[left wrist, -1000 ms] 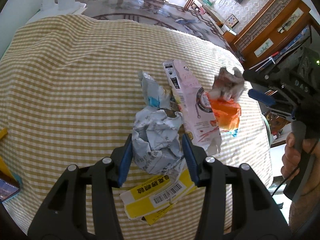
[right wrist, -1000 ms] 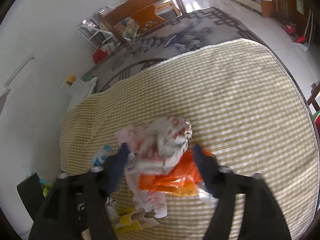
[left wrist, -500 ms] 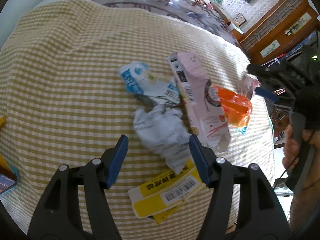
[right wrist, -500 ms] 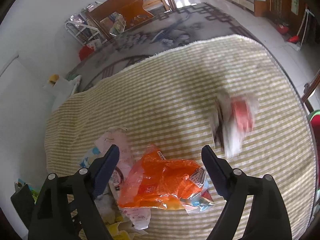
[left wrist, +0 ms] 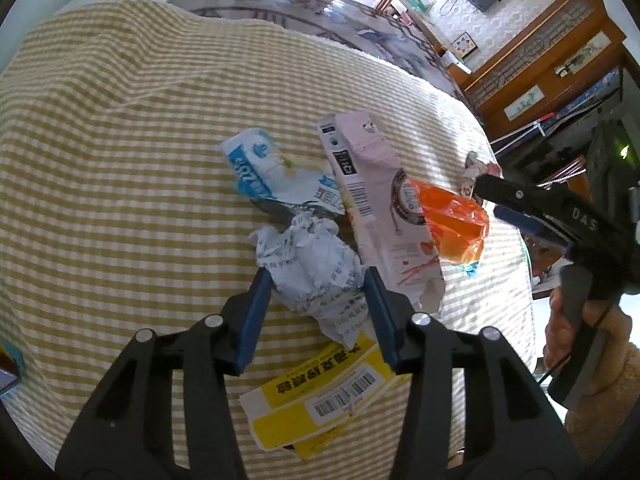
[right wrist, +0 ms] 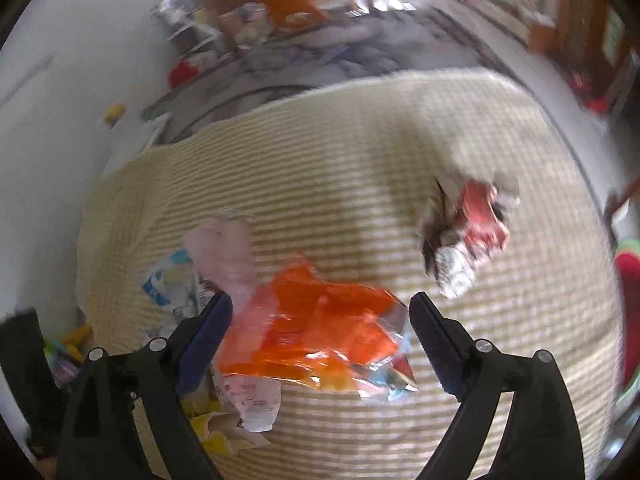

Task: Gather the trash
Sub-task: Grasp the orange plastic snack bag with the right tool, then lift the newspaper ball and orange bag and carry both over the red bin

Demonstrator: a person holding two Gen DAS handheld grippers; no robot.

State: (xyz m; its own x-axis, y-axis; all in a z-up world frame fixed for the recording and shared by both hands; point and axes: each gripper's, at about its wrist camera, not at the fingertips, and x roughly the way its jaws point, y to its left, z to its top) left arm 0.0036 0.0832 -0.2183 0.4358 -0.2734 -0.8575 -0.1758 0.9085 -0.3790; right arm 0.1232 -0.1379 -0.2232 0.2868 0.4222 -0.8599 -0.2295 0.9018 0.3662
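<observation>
Left wrist view: the left gripper (left wrist: 318, 286) has its blue pads on either side of a crumpled ball of printed paper (left wrist: 310, 270), both pads touching it, so the gripper is closed on the ball. The ball rests on a worktop covered by a yellow-and-white checked cloth (left wrist: 120, 152). Just beyond the ball lies a torn blue-and-white wrapper (left wrist: 272, 176); to its right, a flattened pink carton (left wrist: 380, 208) lies lengthwise, with an orange plastic bag (left wrist: 456, 224) overlapping its right edge. A yellow-and-white box flap with barcodes (left wrist: 320, 396) lies under the gripper. At the right edge, the right gripper (left wrist: 540, 208) is held by a hand (left wrist: 568, 340).

Right wrist view (blurred by motion): the right gripper (right wrist: 320, 312) stands wide, its fingers on either side of the orange bag (right wrist: 320, 328) without touching it. A crumpled red-and-white wrapper (right wrist: 468, 232) lies apart on the cloth, to the upper right.
</observation>
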